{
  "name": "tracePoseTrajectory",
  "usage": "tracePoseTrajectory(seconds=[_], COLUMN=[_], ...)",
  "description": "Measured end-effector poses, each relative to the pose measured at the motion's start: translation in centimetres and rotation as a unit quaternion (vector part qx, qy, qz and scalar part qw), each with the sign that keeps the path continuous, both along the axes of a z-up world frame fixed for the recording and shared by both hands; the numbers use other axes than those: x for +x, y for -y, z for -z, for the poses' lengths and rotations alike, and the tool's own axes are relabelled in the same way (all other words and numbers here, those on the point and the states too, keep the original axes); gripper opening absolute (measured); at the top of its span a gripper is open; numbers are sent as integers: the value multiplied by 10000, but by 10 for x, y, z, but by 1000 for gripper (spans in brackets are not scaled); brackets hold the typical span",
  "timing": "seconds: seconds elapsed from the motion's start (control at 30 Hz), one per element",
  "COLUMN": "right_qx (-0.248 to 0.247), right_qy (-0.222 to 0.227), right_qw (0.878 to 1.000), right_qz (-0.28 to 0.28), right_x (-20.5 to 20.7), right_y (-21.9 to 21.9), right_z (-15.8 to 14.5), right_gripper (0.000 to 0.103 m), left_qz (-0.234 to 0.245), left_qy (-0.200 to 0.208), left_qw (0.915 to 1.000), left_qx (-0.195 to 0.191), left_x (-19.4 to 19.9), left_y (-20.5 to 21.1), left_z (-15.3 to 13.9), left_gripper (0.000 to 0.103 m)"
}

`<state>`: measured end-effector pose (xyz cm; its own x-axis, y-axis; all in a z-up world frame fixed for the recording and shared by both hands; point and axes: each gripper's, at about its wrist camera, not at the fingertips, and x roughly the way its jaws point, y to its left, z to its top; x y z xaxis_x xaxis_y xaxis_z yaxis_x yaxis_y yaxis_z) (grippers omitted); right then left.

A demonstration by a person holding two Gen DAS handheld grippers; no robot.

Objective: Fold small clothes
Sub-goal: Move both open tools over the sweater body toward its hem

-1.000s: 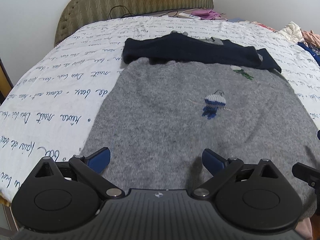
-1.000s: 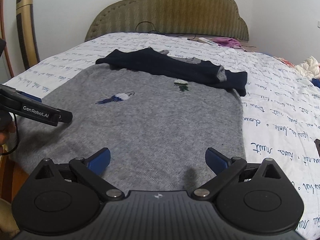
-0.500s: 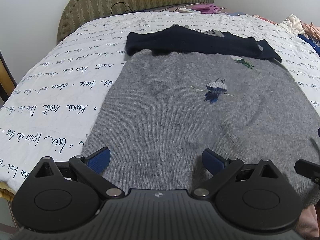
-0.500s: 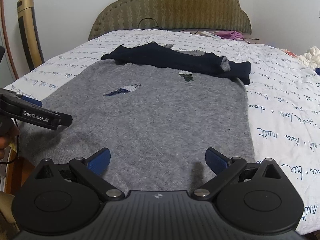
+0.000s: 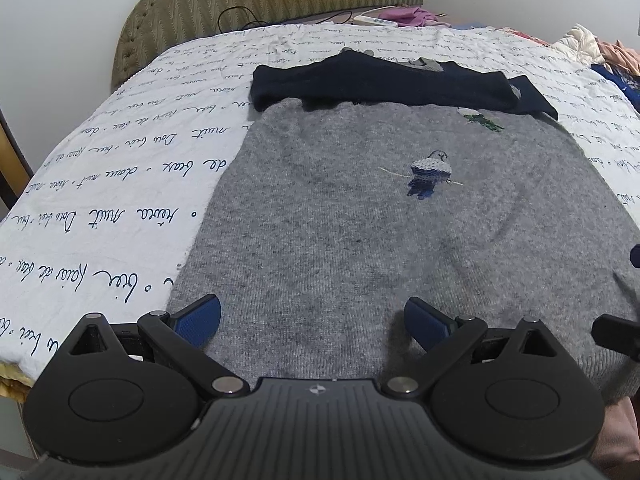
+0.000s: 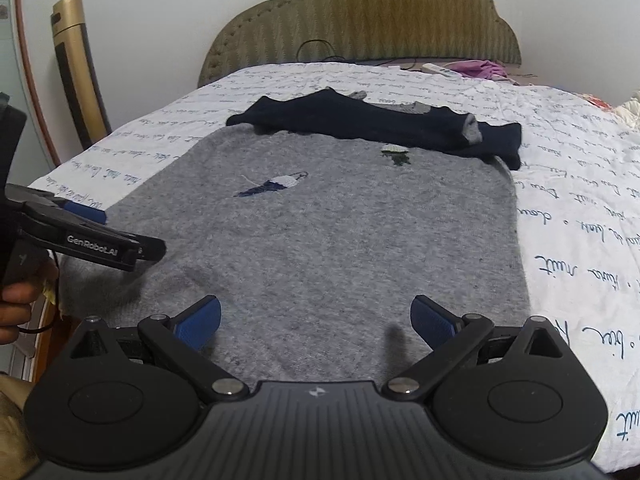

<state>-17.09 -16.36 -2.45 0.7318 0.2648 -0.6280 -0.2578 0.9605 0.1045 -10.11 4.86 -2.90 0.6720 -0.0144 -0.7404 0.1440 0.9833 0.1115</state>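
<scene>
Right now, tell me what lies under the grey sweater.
The grey sweater lies flat on the white sheet with blue script, which shows along both its sides. Its far part is covered by navy folded sleeves; anything beneath is hidden.

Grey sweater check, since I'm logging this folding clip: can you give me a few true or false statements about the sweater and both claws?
1. The grey sweater lies spread flat on the bed. True.
2. The left claw is clamped on the hem. False: it is open, holding nothing.
3. Dark navy sleeves lie folded across the sweater's far end. True.
4. The right claw is shut. False: it is open.
5. The bedsheet is plain. False: it carries handwritten script.
</scene>
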Motion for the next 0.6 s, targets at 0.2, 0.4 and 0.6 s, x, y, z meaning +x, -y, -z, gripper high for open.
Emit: tracePoseTrajectory(seconds=[0.2,0.4,0.6], right_qx=[-147,-162,-132], right_qy=[43,40,63], right_qw=[9999,9997,9999], right_qz=[-9,188,23], right_x=[-1,-2,-3], right_y=[-2,8,3], right_z=[-2,-3,-4], right_gripper=[102,102,102], left_qz=[29,-23,-11], left_qy=[-14,-51,-38], left_qw=[10000,10000,10000], left_qx=[-11,-19,-6], left_x=[-2,-3,-5], left_y=[2,-1,-1], left_z=[-1,1,1], left_gripper=[99,99,99])
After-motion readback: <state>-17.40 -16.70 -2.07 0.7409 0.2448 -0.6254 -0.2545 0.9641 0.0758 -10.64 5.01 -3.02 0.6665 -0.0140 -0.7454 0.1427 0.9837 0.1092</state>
